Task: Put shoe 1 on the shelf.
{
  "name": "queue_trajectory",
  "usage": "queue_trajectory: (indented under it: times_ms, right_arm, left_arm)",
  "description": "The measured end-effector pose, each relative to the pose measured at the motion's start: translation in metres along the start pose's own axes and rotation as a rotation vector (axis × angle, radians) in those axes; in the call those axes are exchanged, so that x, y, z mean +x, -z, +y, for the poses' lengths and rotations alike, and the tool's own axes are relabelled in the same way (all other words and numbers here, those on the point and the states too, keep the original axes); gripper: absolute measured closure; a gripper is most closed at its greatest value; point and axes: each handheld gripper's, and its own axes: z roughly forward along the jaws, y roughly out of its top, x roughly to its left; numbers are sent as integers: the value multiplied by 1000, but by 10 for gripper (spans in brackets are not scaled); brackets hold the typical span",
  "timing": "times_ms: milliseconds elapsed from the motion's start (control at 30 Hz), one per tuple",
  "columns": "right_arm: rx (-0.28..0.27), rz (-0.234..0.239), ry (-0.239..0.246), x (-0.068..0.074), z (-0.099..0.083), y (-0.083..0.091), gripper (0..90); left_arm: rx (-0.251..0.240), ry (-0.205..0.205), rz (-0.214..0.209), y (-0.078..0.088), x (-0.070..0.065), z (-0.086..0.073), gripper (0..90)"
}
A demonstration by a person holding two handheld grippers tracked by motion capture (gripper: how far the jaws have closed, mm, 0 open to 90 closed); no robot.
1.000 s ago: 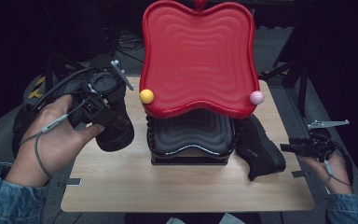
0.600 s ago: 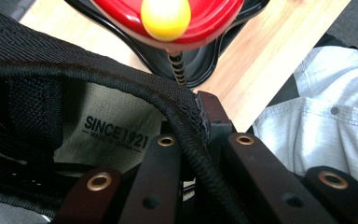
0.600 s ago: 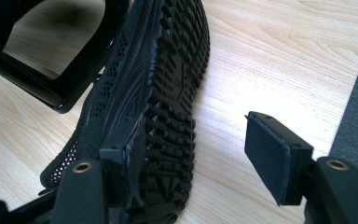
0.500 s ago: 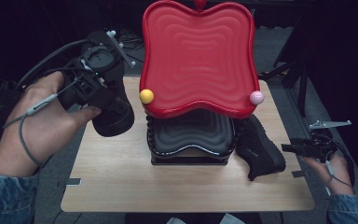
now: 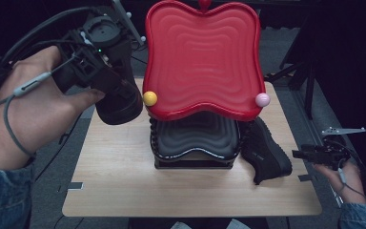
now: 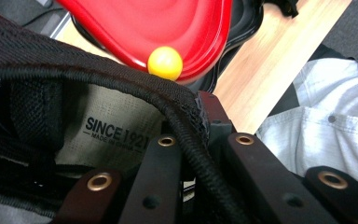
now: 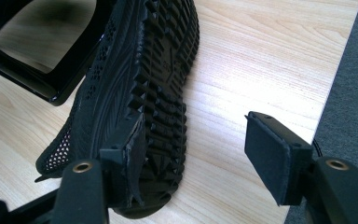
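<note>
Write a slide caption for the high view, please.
Left gripper lifts a black shoe beside the red rack.

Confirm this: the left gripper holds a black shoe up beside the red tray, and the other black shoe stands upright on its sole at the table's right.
Not quite. The other black shoe lies on its side, tread showing, as the right gripper view shows. The rest holds: left gripper, black shoe, red tray.
</note>
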Motion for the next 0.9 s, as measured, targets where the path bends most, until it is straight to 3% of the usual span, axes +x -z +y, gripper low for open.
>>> queue_trajectory:
  times_ms: [400, 700, 767, 900]
  right_arm:
    - [-3, -4, -13, -2, -8, 5, 388]
    - [-7, -12, -23, -3, -16, 11, 388]
    - [-3, -13, -24, -3, -17, 11, 388]
    - [-6, -17, -24, -3, -19, 13, 388]
  left_arm:
    - [-53, -68, -19, 10, -6, 31, 876]
    - [-64, -123, -42, 3, -13, 64, 876]
    - [-64, -151, -37, 2, -13, 70, 875]
    - [-70, -152, -36, -3, -15, 79, 874]
